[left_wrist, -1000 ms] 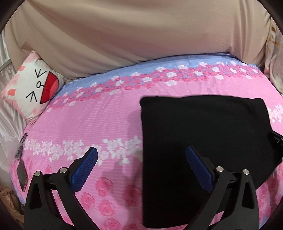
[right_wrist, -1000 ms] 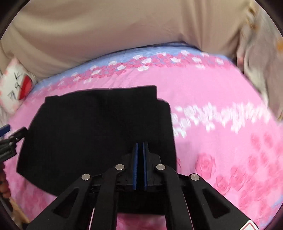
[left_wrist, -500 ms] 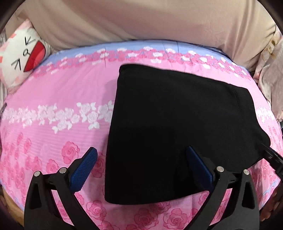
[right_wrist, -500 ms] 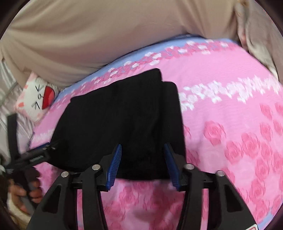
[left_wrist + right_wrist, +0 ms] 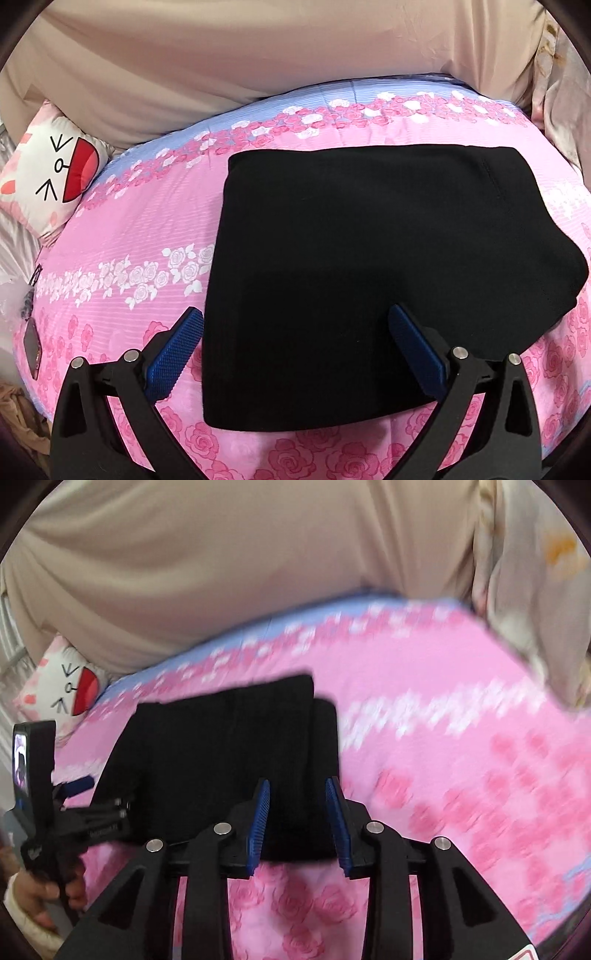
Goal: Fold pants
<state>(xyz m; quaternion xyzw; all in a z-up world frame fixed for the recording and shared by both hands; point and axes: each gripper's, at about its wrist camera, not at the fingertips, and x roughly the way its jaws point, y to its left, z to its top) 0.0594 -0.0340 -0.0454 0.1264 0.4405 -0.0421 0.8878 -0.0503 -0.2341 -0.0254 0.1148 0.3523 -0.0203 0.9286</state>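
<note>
Lying flat as a folded black rectangle, the pants [image 5: 369, 266] are resting on the pink sheet [image 5: 140, 229], well apart from the cat pillow [image 5: 48, 181] at the far left. The left gripper [image 5: 295, 350] is hovering over their near edge with its jaws spread wide, gripping nothing. The right gripper [image 5: 299, 819] is hanging above the pants' near right corner, its jaws opening, with nothing pinched between the pads.
</note>
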